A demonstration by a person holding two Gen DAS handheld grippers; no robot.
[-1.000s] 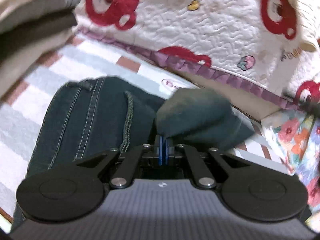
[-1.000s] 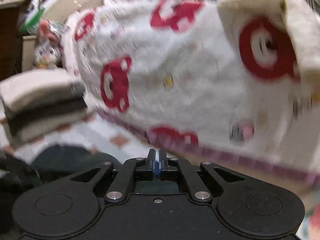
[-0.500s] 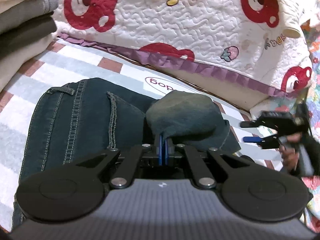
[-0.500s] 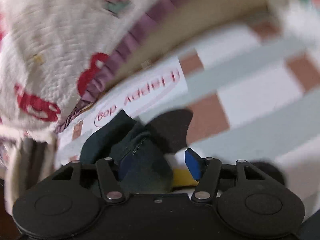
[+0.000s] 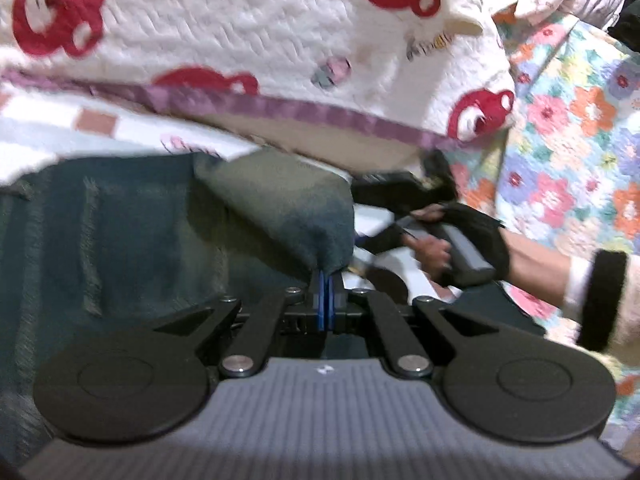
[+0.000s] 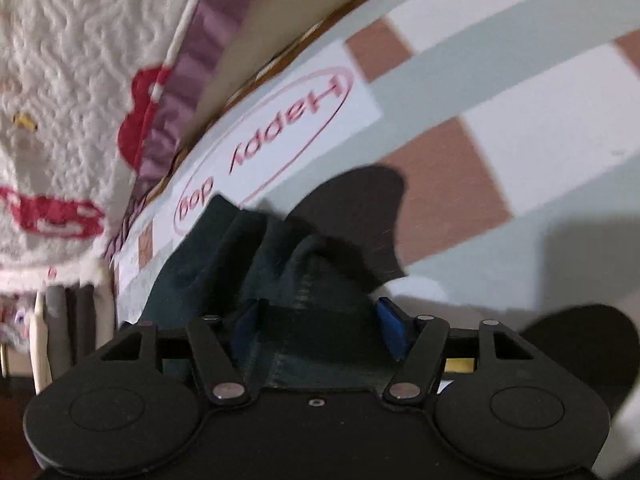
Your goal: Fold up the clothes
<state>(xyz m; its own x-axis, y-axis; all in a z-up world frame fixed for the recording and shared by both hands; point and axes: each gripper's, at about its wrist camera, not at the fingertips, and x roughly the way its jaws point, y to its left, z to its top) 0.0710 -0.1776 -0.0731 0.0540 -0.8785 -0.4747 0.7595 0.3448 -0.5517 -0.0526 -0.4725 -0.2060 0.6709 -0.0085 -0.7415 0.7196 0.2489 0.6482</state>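
Left wrist view: dark jeans (image 5: pixel 120 232) lie on the striped sheet (image 5: pixel 44 140), one raised fold pinched in the closed left gripper (image 5: pixel 325 280). Half a second ago the right gripper (image 6: pixel 318 320) was approaching; now its parted jaws straddle bunched denim. Beyond the jeans' edge, bare sheet stretches rightward; the bear quilt (image 5: pixel 248 28) borders it.

Bare checked sheet (image 6: pixel 520 128) lies open right of the jeans (image 6: pixel 256 264); the bear quilt (image 5: pixel 248 32) walls the far side.
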